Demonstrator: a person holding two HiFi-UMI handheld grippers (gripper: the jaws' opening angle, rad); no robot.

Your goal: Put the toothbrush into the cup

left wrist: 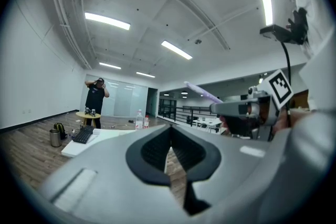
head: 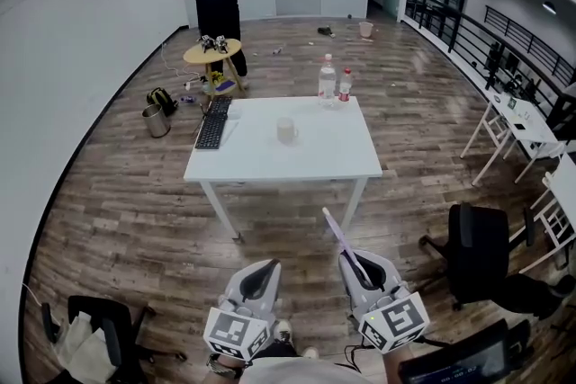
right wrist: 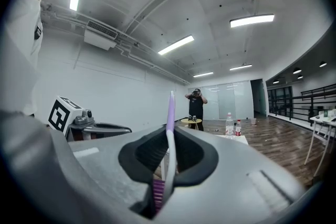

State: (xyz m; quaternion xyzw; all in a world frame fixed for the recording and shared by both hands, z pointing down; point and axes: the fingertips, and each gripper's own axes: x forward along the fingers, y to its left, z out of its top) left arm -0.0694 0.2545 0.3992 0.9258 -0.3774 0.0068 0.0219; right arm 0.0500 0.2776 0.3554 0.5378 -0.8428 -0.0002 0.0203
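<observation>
The right tongs (head: 354, 263) pinch the purple toothbrush (head: 339, 236) near its bristles, handle leading, likely to enter the cup (head: 286, 130) first. The cup stands well ahead on the table (head: 310, 165). The left tongs (head: 260, 276) are pressed together, empty.

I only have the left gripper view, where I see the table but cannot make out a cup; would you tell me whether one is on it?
Observer: Yes. In the head view a cup stands upright near the middle of the white table, apart from the keyboard and the bottles.
Operator: Thank you. Which end of the toothbrush is gripped?
Observer: The right claw is shut on it near the bristles, which sit back between the jaws, while the handle points forward past the tips.
</observation>
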